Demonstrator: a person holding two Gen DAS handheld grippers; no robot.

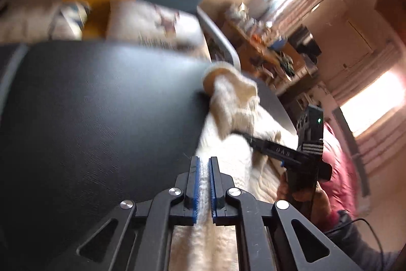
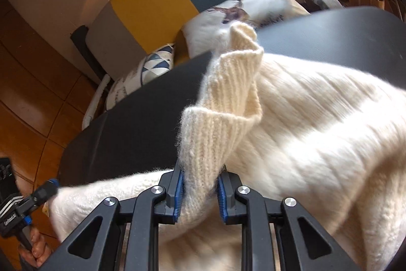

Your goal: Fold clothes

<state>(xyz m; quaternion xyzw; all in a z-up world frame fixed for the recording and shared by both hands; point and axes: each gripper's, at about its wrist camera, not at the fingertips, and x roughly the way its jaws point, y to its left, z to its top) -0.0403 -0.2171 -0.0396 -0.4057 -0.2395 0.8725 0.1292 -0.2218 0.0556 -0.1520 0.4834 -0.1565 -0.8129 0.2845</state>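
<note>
Sweater (image 2: 304, 118), cream knit, lies bunched and partly lifted over the dark desk (image 1: 101, 106); no neat fold shows. Left tongs (image 1: 203, 184) pinch one edge, right tongs (image 2: 200, 194) clamp a ribbed cuff. Most folding looks left.

A dark, matte worktop (image 2: 132, 123) with a fine grain is seen, its rounded edge set against the wooden floor (image 2: 28, 93). A cream knitted sweater (image 2: 317, 118) is spread across its right part, partly lifted.
</note>
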